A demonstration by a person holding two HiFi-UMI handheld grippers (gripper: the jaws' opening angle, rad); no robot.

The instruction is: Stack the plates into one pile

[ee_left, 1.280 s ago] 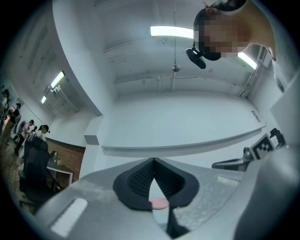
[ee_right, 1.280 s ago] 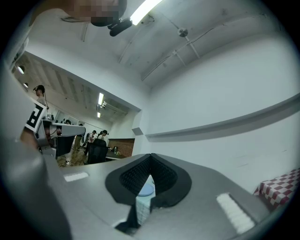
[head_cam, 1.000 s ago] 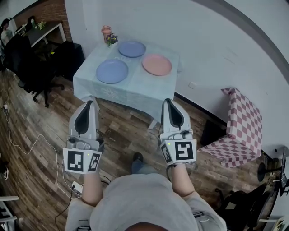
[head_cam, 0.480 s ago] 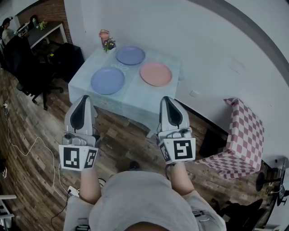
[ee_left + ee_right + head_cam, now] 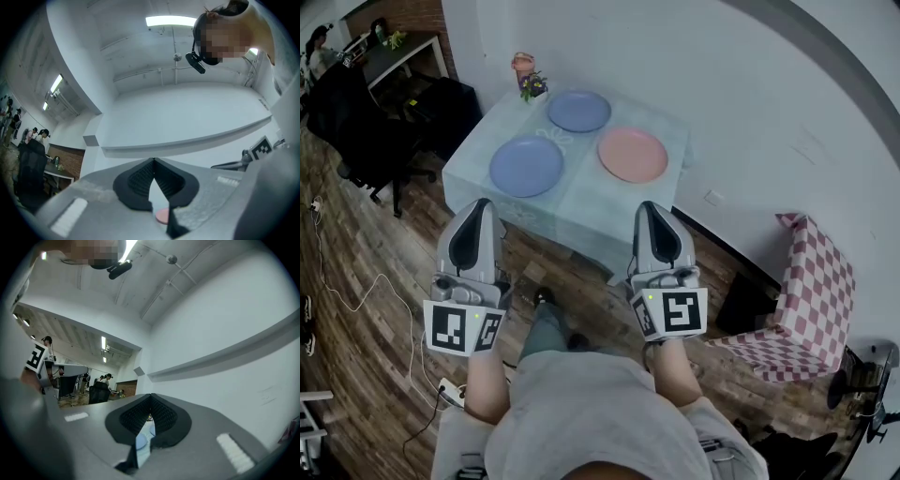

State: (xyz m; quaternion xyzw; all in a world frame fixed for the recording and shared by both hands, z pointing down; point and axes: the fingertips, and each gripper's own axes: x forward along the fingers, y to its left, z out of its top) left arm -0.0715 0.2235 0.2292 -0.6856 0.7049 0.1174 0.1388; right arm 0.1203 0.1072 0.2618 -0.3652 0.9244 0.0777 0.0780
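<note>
Walking had brought the table (image 5: pixel 581 214) closer, yet the shut, empty left gripper (image 5: pixel 482 202) and right gripper (image 5: pixel 652 207) stood short of it, the near blue plate (image 5: pixel 526 165) ahead of the left, the pink plate (image 5: pixel 632 155) ahead of the right.

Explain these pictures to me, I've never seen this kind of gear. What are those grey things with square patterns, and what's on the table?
There is no robot: a person holds a two-jaw tool in each hand, the left gripper and the right gripper; the patterned cubes are part of them. One picture comes from a camera on the person's head, looking down. The other two come from cameras riding on each gripper, looking along its jaws. Both grippers are shut and empty. Ahead stands a table with three plates lying apart: a near blue plate, a far blue plate and a pink plate.
</note>
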